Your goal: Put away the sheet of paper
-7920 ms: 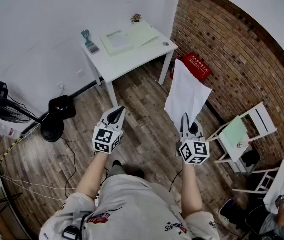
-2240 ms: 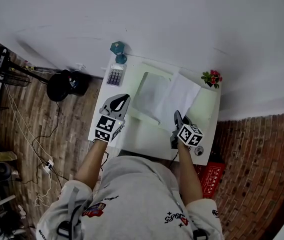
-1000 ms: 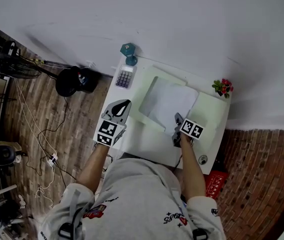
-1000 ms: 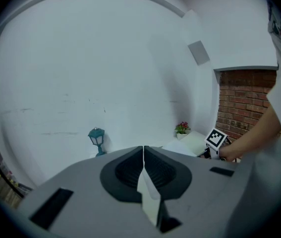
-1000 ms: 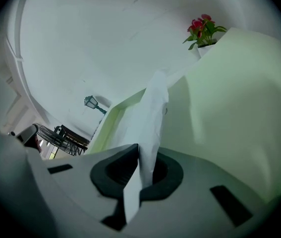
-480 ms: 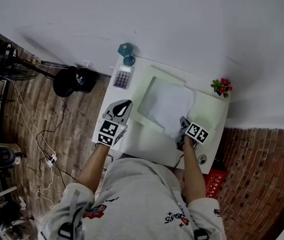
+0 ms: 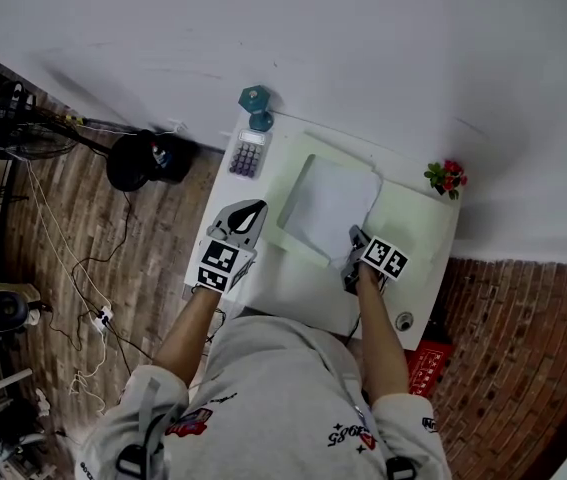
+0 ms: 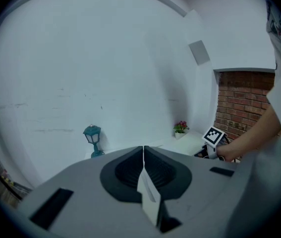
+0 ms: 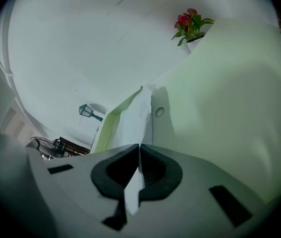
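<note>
Though unclear overhead, left claw [image 8: 143, 148] together, right claw [image 9: 139, 146] just closed at sheet of paper [image 7: 328, 203].

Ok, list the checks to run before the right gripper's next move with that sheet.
1. Grip: ok. The right gripper has just been closing its jaws, and the edge of the sheet of paper runs in between them.
2. Sheet over the green folder: ok, it lies on it.
3. Sheet flat: cannot tell; the part near the gripper looks lifted.
4. Left gripper out of the way: ok, shut, empty, beside the folder.
5. Calculator and flower pot clear of the sheet: ok.
</note>
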Demonstrator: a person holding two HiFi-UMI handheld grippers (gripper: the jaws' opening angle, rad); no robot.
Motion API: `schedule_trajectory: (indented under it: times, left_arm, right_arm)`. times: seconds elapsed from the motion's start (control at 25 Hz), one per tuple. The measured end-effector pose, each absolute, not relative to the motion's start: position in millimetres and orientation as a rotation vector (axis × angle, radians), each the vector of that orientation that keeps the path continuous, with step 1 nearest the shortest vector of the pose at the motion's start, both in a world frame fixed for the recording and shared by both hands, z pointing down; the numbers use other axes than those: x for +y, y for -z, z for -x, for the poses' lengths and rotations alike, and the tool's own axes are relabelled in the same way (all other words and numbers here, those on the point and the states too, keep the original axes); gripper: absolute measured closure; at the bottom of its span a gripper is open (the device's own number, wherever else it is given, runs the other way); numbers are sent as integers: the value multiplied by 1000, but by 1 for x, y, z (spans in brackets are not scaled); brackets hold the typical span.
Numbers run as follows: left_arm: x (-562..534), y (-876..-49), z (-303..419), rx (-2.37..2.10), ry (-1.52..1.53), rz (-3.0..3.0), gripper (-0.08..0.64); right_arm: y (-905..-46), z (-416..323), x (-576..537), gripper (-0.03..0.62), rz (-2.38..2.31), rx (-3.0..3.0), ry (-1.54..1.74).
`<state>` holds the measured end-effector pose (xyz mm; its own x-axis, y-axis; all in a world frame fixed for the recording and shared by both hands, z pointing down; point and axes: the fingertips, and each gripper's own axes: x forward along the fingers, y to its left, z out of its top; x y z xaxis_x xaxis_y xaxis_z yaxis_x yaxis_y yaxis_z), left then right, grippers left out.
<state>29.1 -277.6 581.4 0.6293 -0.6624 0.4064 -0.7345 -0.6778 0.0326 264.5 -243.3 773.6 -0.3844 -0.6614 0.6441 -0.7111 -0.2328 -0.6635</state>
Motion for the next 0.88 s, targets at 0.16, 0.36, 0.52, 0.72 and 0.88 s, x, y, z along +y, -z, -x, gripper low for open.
schedule_trajectory:
  times: [0.16,0.36,0.52,0.72,0.88]
  left_arm:
    - [-279,-580,-24,-1170,-526,-2658,535]
    - [-279,-582,-17,-1177,-535,-2642,535]
    - [-280,-583,-13,-1188,-518,-2645,535]
    - [-278,-586,-6,-1181,-545,-2621,535]
    - [-281,-583,-1,-1200,-510,-2632,535]
  right_arm:
    - [-776,-257,-251,584,-1712,-1908,-1718]
    - [-778,-245,-259,584,-1685,-1908,-1715]
    - [-779,-235,-264,584,-1682,-1909,-1704]
    - [-780,-229,-266,584,-1694,-1897,-1712]
    - [-780,-226,-269,584,-1696,-1890,-1720]
